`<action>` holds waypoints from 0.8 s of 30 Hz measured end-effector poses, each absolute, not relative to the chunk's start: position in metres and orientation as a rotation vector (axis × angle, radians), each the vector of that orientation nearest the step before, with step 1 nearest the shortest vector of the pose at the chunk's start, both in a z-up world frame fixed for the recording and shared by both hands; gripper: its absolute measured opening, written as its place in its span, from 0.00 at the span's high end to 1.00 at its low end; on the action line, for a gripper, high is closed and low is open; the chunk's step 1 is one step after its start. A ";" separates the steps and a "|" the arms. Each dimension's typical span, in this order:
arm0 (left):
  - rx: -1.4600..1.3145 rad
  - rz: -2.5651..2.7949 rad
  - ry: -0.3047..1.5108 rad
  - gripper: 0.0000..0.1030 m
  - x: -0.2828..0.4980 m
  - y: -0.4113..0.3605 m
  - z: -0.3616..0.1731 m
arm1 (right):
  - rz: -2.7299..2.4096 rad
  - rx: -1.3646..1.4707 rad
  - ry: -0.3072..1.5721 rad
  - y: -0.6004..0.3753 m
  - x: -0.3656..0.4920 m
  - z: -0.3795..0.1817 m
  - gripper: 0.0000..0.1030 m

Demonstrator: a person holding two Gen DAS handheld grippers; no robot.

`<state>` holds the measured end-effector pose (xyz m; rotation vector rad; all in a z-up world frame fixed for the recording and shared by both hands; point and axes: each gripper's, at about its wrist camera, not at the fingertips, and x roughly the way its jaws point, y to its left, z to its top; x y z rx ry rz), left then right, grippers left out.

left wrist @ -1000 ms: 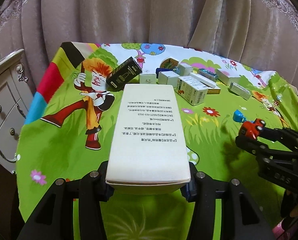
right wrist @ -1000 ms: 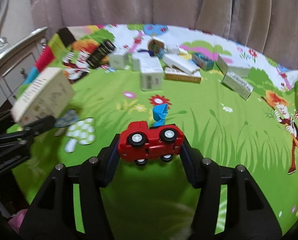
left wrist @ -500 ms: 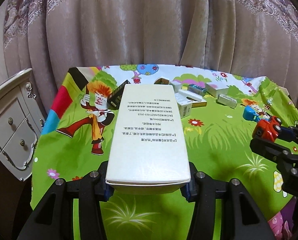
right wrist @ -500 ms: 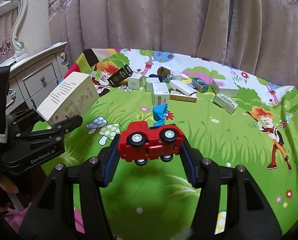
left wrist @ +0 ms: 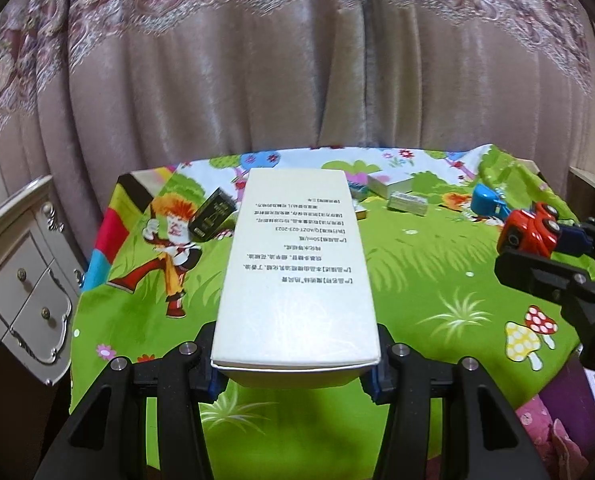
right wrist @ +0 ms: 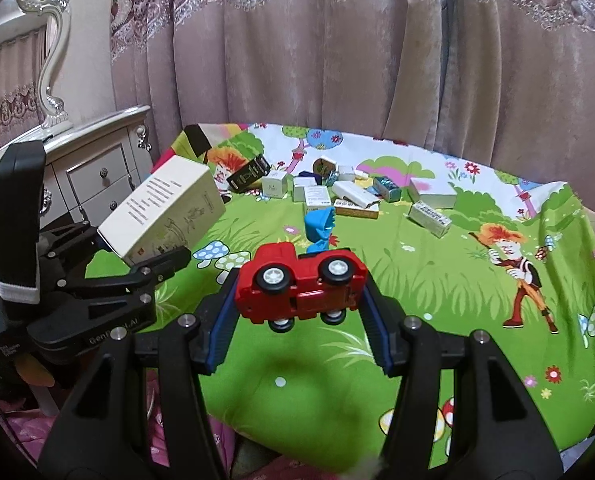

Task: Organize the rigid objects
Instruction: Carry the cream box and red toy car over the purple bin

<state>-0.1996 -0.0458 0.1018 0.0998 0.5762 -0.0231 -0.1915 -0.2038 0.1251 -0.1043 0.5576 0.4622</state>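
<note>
My left gripper (left wrist: pixel 295 368) is shut on a long white box (left wrist: pixel 295 268) with printed text, held in the air over the near edge of the table. In the right wrist view that white box (right wrist: pixel 165 212) shows at the left in the left gripper (right wrist: pixel 137 260). My right gripper (right wrist: pixel 297 308) is shut on a red toy car (right wrist: pixel 301 284), tipped on its side with wheels toward the camera. The red toy car (left wrist: pixel 531 228) also appears at the right in the left wrist view. A blue toy (right wrist: pixel 319 230) stands on the cloth beyond the car.
A cartoon tablecloth (right wrist: pixel 437 280) covers the table. Several small boxes (right wrist: pixel 353 200) and a black box (right wrist: pixel 249 174) lie at its far side by the curtain. A white dresser (right wrist: pixel 97 168) stands left of the table. A pink cloth (left wrist: pixel 545 432) lies below the near edge.
Both grippers have drawn back and risen from the table with the white box and red car still held. More curtain and the table's near edge now show.
</note>
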 end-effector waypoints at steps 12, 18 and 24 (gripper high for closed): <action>0.177 -0.140 0.533 0.50 -0.221 -0.090 0.118 | 0.401 -0.081 0.509 -0.245 -0.225 0.143 0.42; 0.207 -0.211 0.534 0.50 -0.229 -0.114 0.121 | 0.344 -0.063 0.491 -0.274 -0.242 0.149 0.42; 0.263 -0.280 0.518 0.50 -0.238 -0.142 0.125 | 0.288 -0.034 0.491 -0.303 -0.256 0.150 0.42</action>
